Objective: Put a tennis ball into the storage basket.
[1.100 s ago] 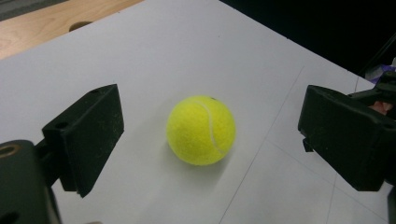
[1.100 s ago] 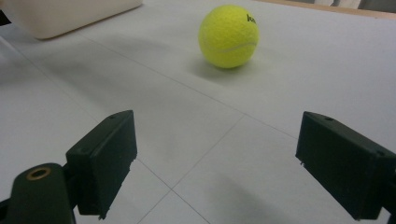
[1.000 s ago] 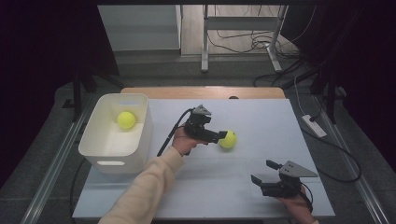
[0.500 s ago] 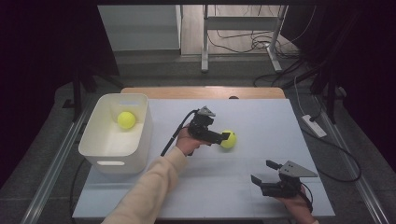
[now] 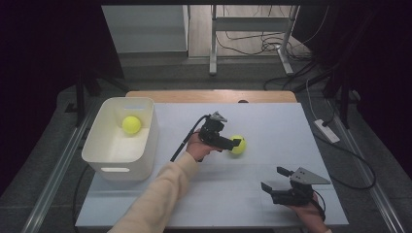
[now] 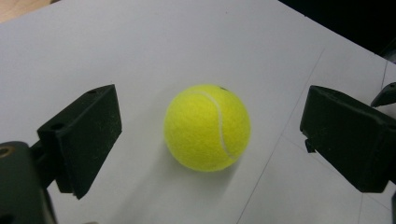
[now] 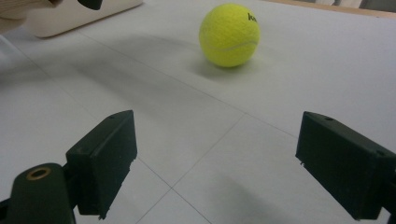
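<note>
The left tongs (image 5: 235,142) sit low over the white tabletop (image 5: 272,121) with their jaws spread wide on either side of a tennis ball (image 5: 238,144), not touching it, which looks like the line-up for a pinch from both sides. That ball rests on the tabletop near its middle. The right tongs (image 5: 274,180) wait near the front right corner, also wide and holding nothing, well apart from the ball and seemingly kept out of the way. A white bin (image 5: 99,150) stands at the left edge, and a second tennis ball (image 5: 131,124) lies inside it, so I'd guess the bin is where this one goes. I count two balls, two tongs, one bin.
</note>
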Available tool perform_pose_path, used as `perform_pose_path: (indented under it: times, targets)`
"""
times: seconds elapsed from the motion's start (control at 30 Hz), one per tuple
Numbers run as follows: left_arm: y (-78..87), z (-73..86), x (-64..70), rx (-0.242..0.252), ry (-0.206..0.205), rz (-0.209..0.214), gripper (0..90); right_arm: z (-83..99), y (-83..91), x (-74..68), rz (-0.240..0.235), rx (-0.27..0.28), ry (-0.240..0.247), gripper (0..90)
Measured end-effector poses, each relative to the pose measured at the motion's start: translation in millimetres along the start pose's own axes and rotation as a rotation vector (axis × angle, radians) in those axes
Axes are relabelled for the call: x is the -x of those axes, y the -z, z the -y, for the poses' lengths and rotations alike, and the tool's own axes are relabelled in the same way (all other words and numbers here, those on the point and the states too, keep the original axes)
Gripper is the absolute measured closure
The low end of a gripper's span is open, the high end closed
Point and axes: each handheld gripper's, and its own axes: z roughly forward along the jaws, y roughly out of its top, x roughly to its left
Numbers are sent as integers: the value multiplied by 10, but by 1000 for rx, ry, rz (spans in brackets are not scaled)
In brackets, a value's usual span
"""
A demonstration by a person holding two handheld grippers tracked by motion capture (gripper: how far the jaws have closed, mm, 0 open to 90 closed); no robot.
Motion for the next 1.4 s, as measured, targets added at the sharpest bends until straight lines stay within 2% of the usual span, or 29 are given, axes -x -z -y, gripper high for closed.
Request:
perform_pose_path:
  times: [0.77,1.4]
  targets:
    - [-237,9,18,-46,-7,6,54,2,0,4,-3,2,-2,122]
    - [-355,38,25,-79,-13,2,51,5,0,6,-2,0,0,122]
